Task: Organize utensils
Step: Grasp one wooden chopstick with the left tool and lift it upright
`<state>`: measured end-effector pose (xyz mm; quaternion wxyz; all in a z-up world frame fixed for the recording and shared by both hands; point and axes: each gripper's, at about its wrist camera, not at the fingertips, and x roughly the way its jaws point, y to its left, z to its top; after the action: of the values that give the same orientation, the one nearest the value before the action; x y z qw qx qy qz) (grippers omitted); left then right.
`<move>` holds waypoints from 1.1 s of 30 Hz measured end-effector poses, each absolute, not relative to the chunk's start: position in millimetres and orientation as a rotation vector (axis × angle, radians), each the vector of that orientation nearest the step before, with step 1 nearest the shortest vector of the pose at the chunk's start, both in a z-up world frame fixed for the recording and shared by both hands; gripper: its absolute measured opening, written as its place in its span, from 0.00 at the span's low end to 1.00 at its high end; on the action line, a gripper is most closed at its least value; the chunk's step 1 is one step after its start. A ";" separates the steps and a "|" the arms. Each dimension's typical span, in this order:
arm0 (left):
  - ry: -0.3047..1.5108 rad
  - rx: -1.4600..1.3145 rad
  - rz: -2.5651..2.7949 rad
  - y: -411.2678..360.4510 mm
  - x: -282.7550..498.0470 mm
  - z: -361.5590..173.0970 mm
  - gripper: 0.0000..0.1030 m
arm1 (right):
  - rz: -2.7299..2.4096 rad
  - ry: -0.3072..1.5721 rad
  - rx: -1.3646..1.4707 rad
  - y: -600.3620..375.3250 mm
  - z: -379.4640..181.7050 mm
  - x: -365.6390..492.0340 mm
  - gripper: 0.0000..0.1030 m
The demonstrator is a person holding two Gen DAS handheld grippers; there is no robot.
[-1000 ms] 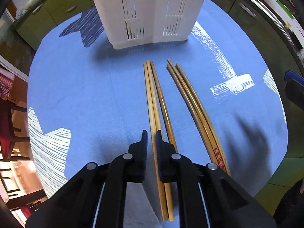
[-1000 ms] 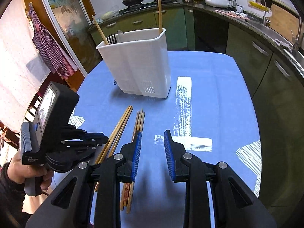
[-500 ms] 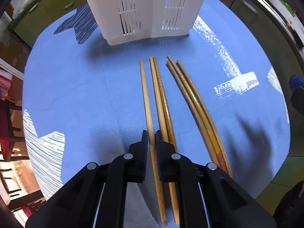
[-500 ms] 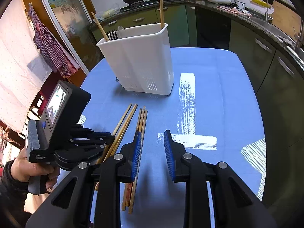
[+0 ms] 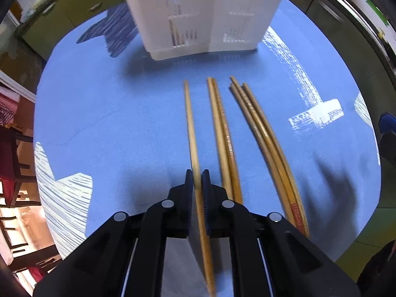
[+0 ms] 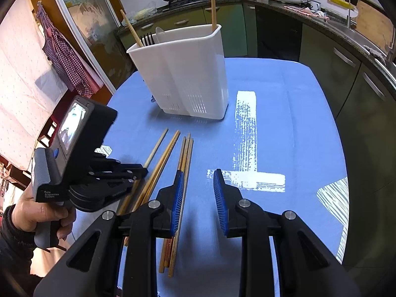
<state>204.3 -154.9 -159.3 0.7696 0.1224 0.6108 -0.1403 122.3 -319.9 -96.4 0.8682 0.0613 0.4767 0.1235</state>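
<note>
The left gripper (image 5: 197, 179) points steeply down at the blue tablecloth (image 5: 111, 128), its jaws closed on 1 light wooden chopstick (image 5: 190, 123), which runs between the pads and away toward the white utensil holder (image 5: 205, 12). Just right of it lie 2 more chopsticks (image 5: 221, 128) side by side, and further right a bundle of 3 darker chopsticks (image 5: 262, 128); all tips stop short of the holder, leaving a bare strip of cloth in front of its base. To the left of the gripped chopstick the cloth is open as far as the table's curved edge. The right gripper (image 6: 198, 195) hovers above the near end of the darker bundle with its blue pads parted and nothing between them; open cloth extends to its right up to the table edge beside the green cabinets (image 6: 346, 79). A hand (image 6: 37, 215) holds the left gripper's handle. The holder stands upright toward the far side of the table and contains 2 upright chopsticks (image 6: 212, 2), a dark fork (image 6: 148, 39) and a pale spoon (image 6: 159, 34); which compartment each occupies cannot be told.
</note>
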 end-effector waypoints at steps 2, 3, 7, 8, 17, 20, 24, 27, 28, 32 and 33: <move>1.313 0.249 -0.305 -146.7 197.8 -155.5 0.07 | 0.258 1.006 0.124 -318.9 -99.0 123.0 0.24; 1.301 0.241 -0.308 -143.8 196.1 -152.1 0.06 | 0.258 1.011 0.120 -317.8 -100.9 124.0 0.24; 1.240 0.221 -0.303 -132.0 188.0 -132.2 0.06 | 0.266 1.041 0.096 -308.3 -110.8 128.6 0.24; 1.220 0.212 -0.303 -128.1 184.9 -124.9 0.06 | 0.270 1.051 0.089 -305.3 -113.8 130.2 0.24; 1.124 0.180 -0.319 -107.0 159.8 -82.9 0.06 | 0.282 1.137 0.065 -287.0 -144.8 148.4 0.24; 1.080 0.178 -0.320 -104.7 150.3 -68.7 0.06 | 0.278 1.159 0.059 -283.0 -153.3 153.4 0.24; 1.057 0.165 -0.334 -101.3 145.0 -62.2 0.06 | 0.275 1.183 0.048 -276.4 -162.6 159.6 0.23; 1.043 0.159 -0.341 -99.0 141.2 -58.8 0.06 | 0.264 1.191 0.033 -271.2 -166.6 165.5 0.17; 1.040 0.159 -0.342 -98.7 139.5 -57.7 0.06 | 0.261 1.194 0.029 -269.9 -168.1 167.8 0.14; 1.033 0.162 -0.347 -97.7 135.4 -56.2 0.06 | 0.246 1.209 0.015 -266.0 -174.8 174.3 0.11; 1.029 0.166 -0.348 -97.6 134.1 -55.2 0.06 | 0.244 1.211 0.014 -265.1 -176.2 175.7 0.11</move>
<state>134.1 -97.6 -55.2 0.8528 0.0789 0.4891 -0.1655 175.7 -265.1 -176.2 0.8151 0.0066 0.5679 0.1144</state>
